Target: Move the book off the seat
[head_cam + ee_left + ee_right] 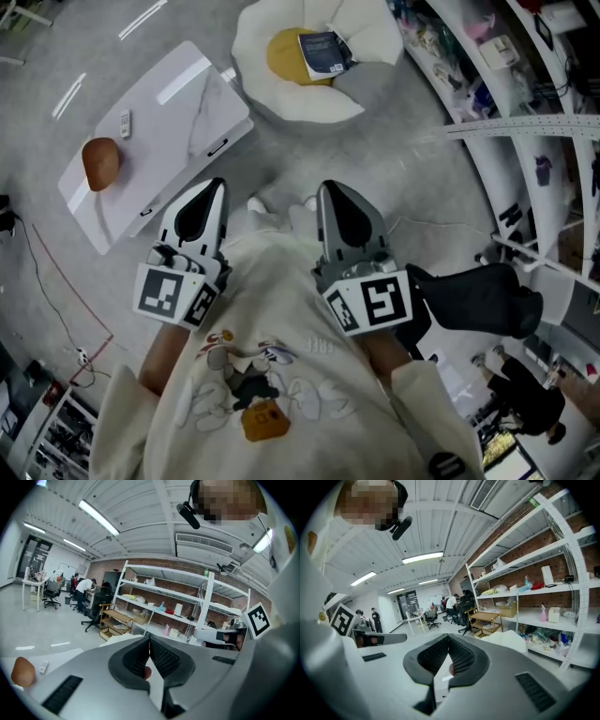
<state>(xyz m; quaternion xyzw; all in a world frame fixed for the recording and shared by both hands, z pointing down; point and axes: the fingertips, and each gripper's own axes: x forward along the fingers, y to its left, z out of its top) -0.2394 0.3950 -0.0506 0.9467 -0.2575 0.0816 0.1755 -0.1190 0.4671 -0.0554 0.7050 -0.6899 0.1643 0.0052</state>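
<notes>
A dark blue book (pixel 324 52) lies on the yellow middle of a white flower-shaped seat (pixel 291 98) on the floor, far ahead in the head view. Both grippers are held close to the person's body, well short of the seat. My left gripper (pixel 218 184) is shut and holds nothing; its jaws meet at the tips in its own view (pixel 149 640). My right gripper (pixel 325 187) is likewise shut and empty, tips together (pixel 448 638). The seat's white petals (pixel 506 640) peek just past the right jaws.
A low white table (pixel 155 141) stands left of the seat with a brown rounded object (pixel 100 161) and a small remote (pixel 125 123) on it. White shelving (pixel 525 112) runs along the right. A dark office chair (pixel 483 300) stands at the right. People work at desks far off.
</notes>
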